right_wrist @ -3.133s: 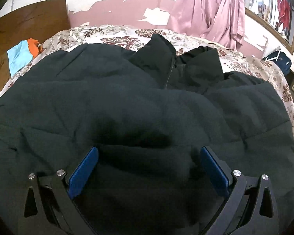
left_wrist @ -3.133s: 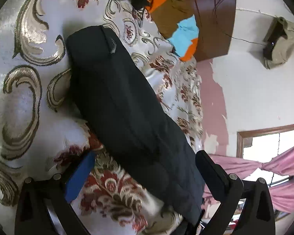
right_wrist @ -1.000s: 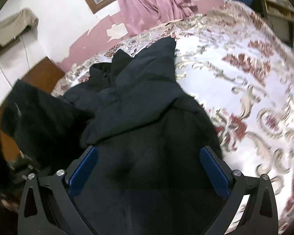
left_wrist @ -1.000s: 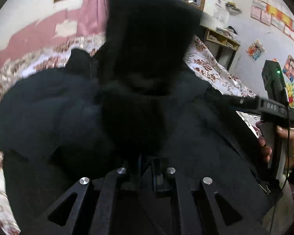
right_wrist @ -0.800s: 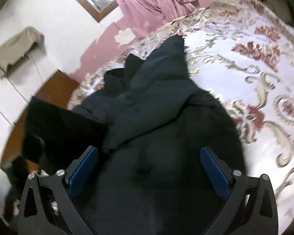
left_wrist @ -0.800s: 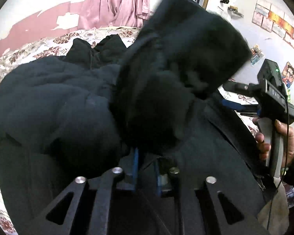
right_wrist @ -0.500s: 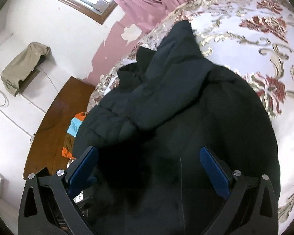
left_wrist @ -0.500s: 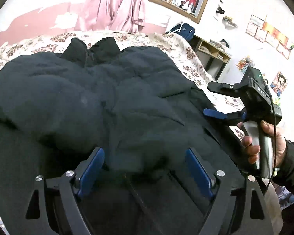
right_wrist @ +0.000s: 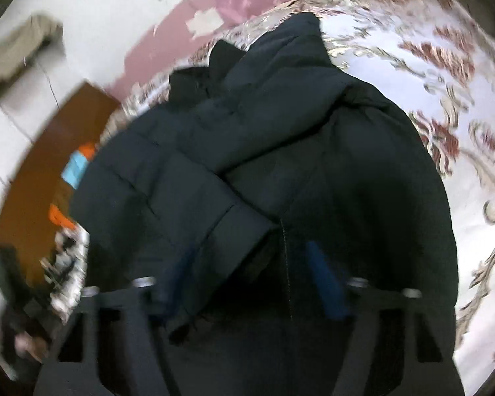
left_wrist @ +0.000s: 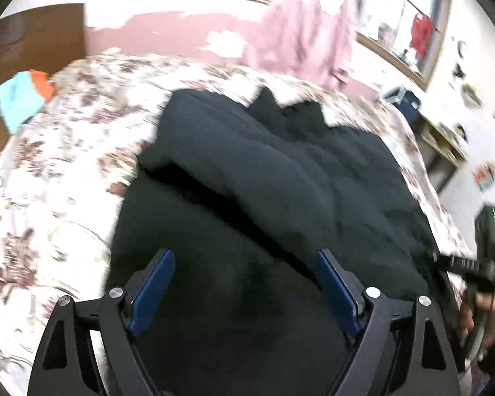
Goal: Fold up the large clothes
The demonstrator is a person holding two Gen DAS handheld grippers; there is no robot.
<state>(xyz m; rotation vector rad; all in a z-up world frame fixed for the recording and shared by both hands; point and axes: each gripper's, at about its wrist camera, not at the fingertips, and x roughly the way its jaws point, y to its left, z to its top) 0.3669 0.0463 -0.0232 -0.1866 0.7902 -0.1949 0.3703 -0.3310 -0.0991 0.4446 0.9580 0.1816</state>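
I read no writing anywhere. The black padded jacket (left_wrist: 280, 178) lies on the floral bed (left_wrist: 49, 171). My left tool (left_wrist: 244, 283) is wide, holding nothing. My right tool (right_wrist: 247, 280) is closing, jacket cloth between its pads; only the left view shows the other hand (left_wrist: 478, 310).

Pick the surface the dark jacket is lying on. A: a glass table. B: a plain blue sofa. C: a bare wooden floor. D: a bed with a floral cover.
D: the dark jacket is spread over a floral cover patterned in cream and red.
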